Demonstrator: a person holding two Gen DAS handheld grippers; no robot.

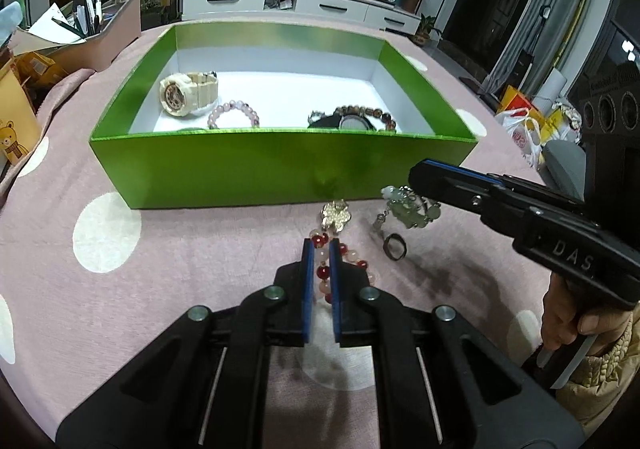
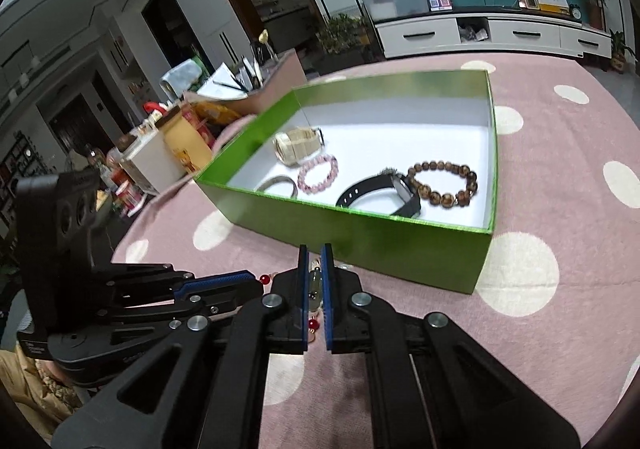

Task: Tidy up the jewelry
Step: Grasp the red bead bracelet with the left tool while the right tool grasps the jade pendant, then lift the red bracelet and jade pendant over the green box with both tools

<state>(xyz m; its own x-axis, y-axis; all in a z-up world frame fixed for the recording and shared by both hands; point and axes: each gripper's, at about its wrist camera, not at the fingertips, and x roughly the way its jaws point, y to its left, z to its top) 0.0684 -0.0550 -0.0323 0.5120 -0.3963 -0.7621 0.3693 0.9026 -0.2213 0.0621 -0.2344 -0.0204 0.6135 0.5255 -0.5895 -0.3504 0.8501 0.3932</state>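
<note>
Green box [image 1: 248, 169] wall fronts both grippers; left gripper [image 1: 321, 249] jaws pinch red-bead bracelet [image 1: 352, 253]; right gripper [image 2: 315, 255] jaws pinch jade bracelet [image 1: 408, 207]

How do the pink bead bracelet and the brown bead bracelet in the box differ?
The pink bracelet has pale, translucent, smaller beads; the brown bracelet has dark, mottled, larger beads and forms a wider loop. The pink one lies near the box's middle, beside the cream watch; the brown one lies toward the right wall, next to the black watch. Both lie flat on the white floor as closed loops.
</note>
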